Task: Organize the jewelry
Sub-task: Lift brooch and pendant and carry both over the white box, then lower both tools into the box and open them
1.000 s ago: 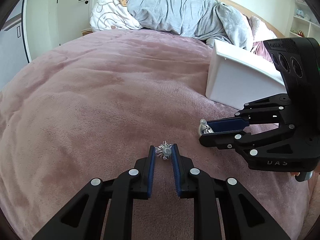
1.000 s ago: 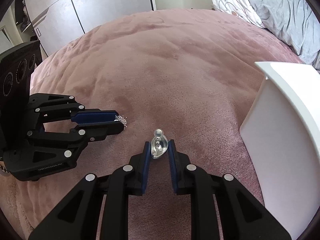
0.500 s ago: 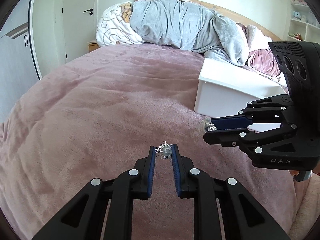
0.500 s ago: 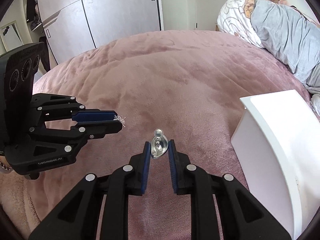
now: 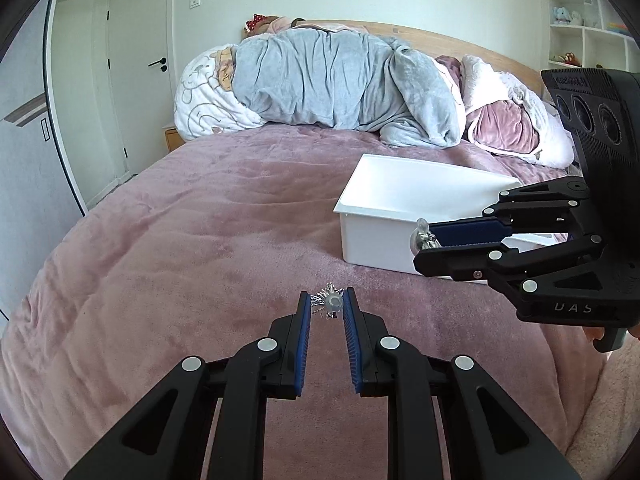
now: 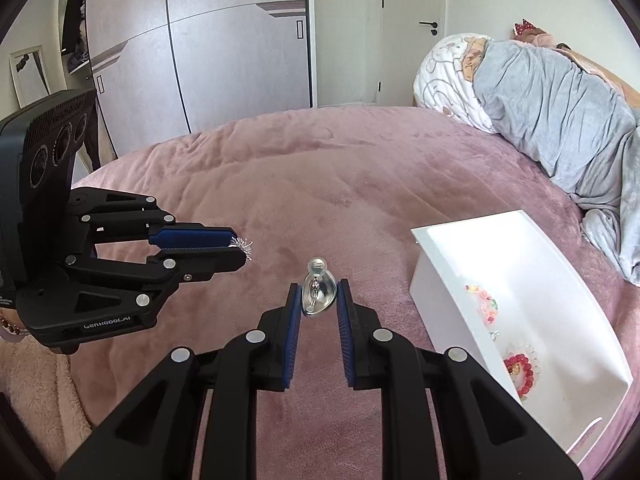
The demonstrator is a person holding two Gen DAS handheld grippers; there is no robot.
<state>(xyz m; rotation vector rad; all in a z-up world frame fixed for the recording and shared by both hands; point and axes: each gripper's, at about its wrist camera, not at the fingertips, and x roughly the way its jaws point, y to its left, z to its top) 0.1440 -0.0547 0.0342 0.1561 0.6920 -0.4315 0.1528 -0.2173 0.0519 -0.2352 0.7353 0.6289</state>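
Pink plush bedspread [image 5: 208,248] covered the bed; a rumpled grey blanket [image 5: 340,80] and a white cartoon-print pillow [image 5: 204,100] lay at the head, well apart from both tools. An open white plastic bin [image 6: 516,256] sat on the spread, to the right of the right gripper [image 6: 319,300]; inside lay a red bead bracelet [image 6: 520,372] and a pastel bead bracelet [image 6: 482,304]. In the left wrist view the right gripper overlapped the bin's near corner, so the contents were hidden there; bin's lower edge was cut off in the right wrist view. Fine detail of both held pieces was hard to make out. Left gripper [image 5: 327,305]: jaws narrow, pinching a spiky silver brooch-like ornament [image 5: 329,302] at the tips, w/ the piece above the spread. Right gripper: jaws narrow, clamping a silver teardrop-shaped pendant [image 6: 317,294], its ball end [image 6: 316,265] projecting beyond the tips.
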